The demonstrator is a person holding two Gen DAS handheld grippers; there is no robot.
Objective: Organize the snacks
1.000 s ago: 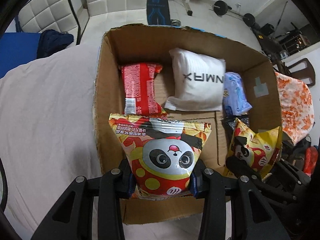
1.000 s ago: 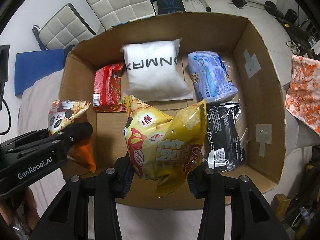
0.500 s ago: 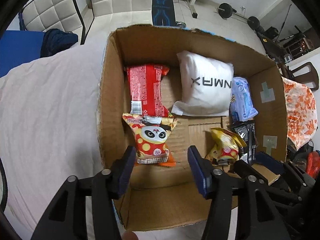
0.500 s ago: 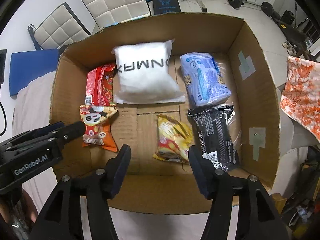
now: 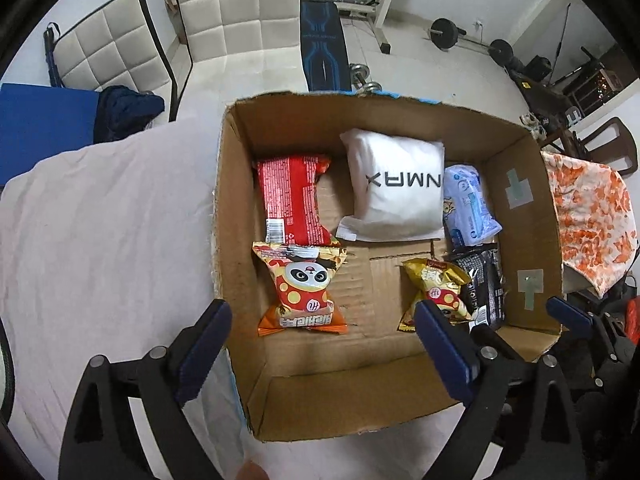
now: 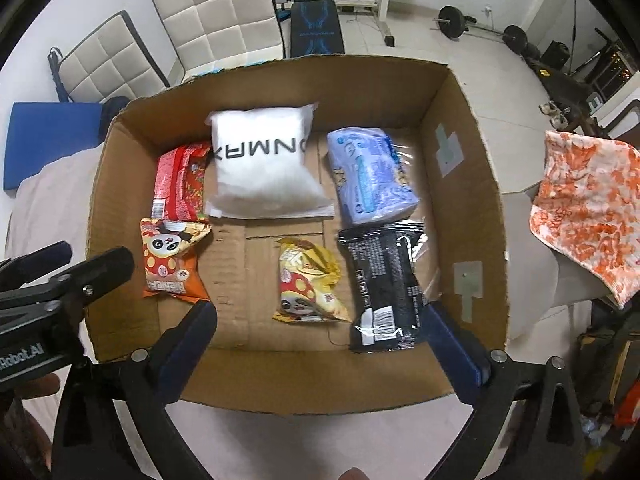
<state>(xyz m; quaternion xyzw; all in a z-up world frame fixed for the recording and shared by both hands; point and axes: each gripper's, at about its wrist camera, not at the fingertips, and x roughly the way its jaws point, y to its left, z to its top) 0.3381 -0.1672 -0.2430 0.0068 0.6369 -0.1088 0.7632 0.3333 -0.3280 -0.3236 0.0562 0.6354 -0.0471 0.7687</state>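
**Two open grippers above a cardboard box of snack packets**

A large open cardboard box (image 6: 468,168) fills the middle of both wrist views, seen from above. It sits on a surface covered in pale pink cloth (image 5: 100,240), which spreads across the left of the left wrist view. Behind the box, in the upper part of each frame, stand quilted white chairs (image 6: 216,12) and gym equipment on a tiled floor. An orange and white patterned cloth (image 6: 588,208) hangs at the right edge.

Six packets lie flat on the box floor in two rows. In the far row, a white pillow-shaped bag with black lettering (image 6: 260,168) lies in the centre, a red packet (image 6: 180,184) touching its left side, and a pale blue packet (image 6: 368,176) to its right. In the near row, an orange and yellow panda snack bag (image 6: 172,260) lies at the left, just below the red packet. A yellow snack bag (image 6: 308,284) lies in the middle, and a black packet (image 6: 384,284) beside it at the right.

The left gripper (image 5: 320,348) has just been opening; its jaws stand wide apart and empty, above the panda snack bag. The right gripper (image 6: 320,348) has likewise just been opening and holds nothing, its jaws spread wide above the yellow snack bag.
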